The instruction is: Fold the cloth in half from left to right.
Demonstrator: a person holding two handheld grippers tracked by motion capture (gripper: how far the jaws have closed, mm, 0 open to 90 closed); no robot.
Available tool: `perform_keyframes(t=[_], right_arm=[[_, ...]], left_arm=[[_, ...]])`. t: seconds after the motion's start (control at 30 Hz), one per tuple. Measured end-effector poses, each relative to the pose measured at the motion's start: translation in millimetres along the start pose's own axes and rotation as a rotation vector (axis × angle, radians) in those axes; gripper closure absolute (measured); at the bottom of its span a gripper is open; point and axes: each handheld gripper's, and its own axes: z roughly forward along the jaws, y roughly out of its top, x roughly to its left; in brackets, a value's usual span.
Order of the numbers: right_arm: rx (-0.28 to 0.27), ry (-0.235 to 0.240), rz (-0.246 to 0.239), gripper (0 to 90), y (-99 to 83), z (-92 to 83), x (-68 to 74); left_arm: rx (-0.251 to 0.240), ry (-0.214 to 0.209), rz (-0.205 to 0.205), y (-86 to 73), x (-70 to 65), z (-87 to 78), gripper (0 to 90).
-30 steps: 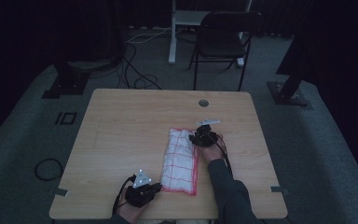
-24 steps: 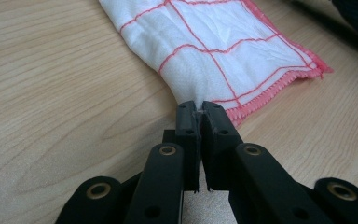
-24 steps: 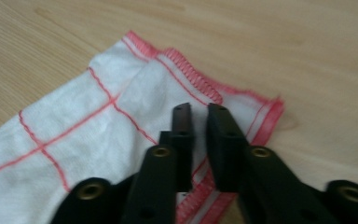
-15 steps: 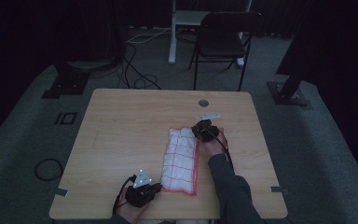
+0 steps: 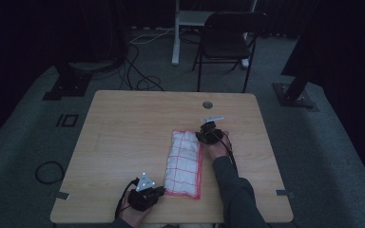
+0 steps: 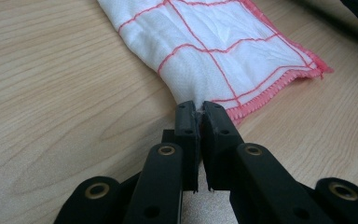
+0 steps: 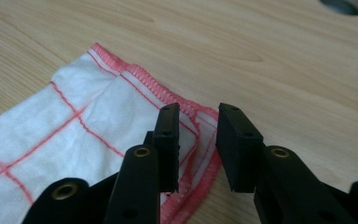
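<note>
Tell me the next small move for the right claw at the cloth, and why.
Probably shut the right claw on the far corner of the cloth. Its jaws stand open around that red-stitched corner, while the left claw is already clamped on the near edge, so the cloth is held at one end.

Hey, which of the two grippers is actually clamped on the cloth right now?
The left gripper, at the near end of the cloth: its jaws are shut on the fabric edge. The right gripper, at the far end, has open jaws straddling a corner.
</note>
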Motion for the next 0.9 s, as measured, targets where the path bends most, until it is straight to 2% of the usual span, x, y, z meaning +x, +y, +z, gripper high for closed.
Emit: perform_keyframes(t=[0.1,0.2,0.27,0.33,0.37,0.53,0.6,0.67,0.73,0.87,0.9], right_arm=[[0.015,0.004,0.005,66.1,0.1,3.6,0.2],[0.036,0.038,0.02,64.3,0.2,10.5,2.1],[0.046,0.061,0.009,71.8,0.0,12.0,4.5],[0.039,0.067,-0.006,81.9,0.6,10.2,6.3],[0.028,0.066,-0.012,84.1,1.6,7.4,7.0],[-0.035,0.031,-0.049,83.8,11.0,-11.7,6.1],[-0.048,-0.015,-0.066,80.0,14.2,-16.9,4.7],[-0.059,-0.059,-0.058,77.4,16.2,-21.0,0.5],[-0.059,-0.072,-0.04,74.7,16.3,-24.0,-4.3],[-0.062,-0.07,-0.035,71.5,12.9,-26.3,-8.2],[-0.063,-0.064,-0.03,70.5,11.0,-26.3,-9.3]], left_arm=[[0.0,0.0,0.0,0.0,0.0,0.0,85.7],[0.001,-0.001,0.0,0.0,0.1,0.0,85.7],[0.0,-0.001,0.0,0.0,0.0,0.0,85.7],[0.0,0.0,0.001,0.0,-0.1,0.0,85.6],[0.0,0.0,0.0,0.0,-0.1,0.0,85.6],[0.0,0.0,-0.001,-0.1,-0.5,0.0,85.6],[0.001,0.001,0.004,-0.1,-0.7,-0.1,85.4],[0.0,-0.001,0.003,-0.2,-0.7,-0.1,84.9],[-0.002,-0.005,-0.001,-0.2,-0.5,-0.2,83.5],[-0.008,-0.013,-0.005,0.4,0.0,-1.1,79.5],[-0.024,-0.014,-0.003,2.7,0.2,-3.8,79.5]])
